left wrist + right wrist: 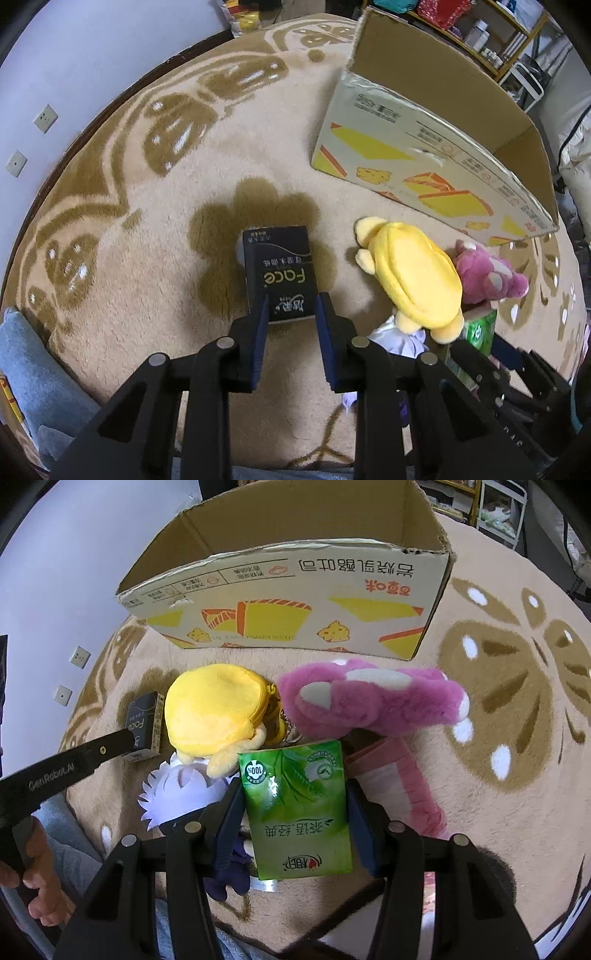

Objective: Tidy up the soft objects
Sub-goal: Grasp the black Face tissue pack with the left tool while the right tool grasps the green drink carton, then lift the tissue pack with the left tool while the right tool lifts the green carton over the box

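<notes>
Two tissue packs framed for pickup, toys crowding the box front

Left wrist view: the left gripper is spread, its pads flanking the near end of the black tissue pack on the rug; contact is unclear, and so shallow a bite could slip.
Right wrist view: the right gripper straddles the green tissue pack, pads at its sides, squeeze unclear. Lifting toward the cardboard box at 12 o'clock may snag the yellow plush or pink plush.

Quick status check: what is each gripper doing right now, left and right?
Left gripper: open, fingers on either side of the black tissue pack's near end, not clamped.
Right gripper: closed on the green tissue pack.
</notes>
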Action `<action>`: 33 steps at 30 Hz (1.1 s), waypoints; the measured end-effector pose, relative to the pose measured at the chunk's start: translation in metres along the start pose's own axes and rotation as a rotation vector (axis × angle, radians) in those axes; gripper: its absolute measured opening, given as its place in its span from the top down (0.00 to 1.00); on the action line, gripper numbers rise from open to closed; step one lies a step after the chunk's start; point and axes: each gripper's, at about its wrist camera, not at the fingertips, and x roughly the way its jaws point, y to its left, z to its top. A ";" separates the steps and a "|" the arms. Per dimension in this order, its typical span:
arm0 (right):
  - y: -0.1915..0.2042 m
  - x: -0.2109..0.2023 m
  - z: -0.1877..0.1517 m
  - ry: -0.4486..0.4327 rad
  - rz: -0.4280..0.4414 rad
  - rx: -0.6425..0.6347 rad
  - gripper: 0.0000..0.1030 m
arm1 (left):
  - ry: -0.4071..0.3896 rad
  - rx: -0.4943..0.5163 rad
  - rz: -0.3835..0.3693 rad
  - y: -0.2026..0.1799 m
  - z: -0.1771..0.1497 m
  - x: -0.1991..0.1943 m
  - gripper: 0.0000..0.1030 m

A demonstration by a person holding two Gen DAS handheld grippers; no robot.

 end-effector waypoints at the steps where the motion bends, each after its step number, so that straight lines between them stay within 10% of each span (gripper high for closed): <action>1: 0.000 0.001 0.000 0.004 0.002 0.000 0.45 | 0.001 -0.007 -0.001 0.001 0.001 0.001 0.72; 6: 0.001 0.001 0.002 0.008 0.010 -0.003 0.45 | 0.044 -0.008 0.035 0.001 0.008 0.016 0.41; 18: 0.000 0.003 0.003 0.005 0.016 0.001 0.45 | 0.057 0.020 0.086 -0.010 0.018 0.043 0.55; 33: -0.005 -0.063 0.003 -0.305 0.000 0.022 0.45 | -0.113 -0.003 0.071 -0.010 0.019 0.001 0.56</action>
